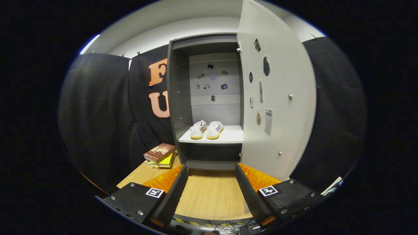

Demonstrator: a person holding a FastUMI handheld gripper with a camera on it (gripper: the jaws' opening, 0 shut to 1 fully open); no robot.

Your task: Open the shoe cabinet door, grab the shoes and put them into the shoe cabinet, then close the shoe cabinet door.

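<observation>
A tall dark shoe cabinet stands on a wooden table, straight ahead of my fingers. Its pale door is swung wide open to the right, with stickers on its inner face. A pair of white shoes with yellow soles rests side by side on the white shelf inside, toes toward me. My gripper is open, well back from the cabinet, with only bare table between its fingers.
A short stack of books lies on the table to the left of the cabinet's base. Black cloth walls close in on both sides. Cables hang below the table's near edge.
</observation>
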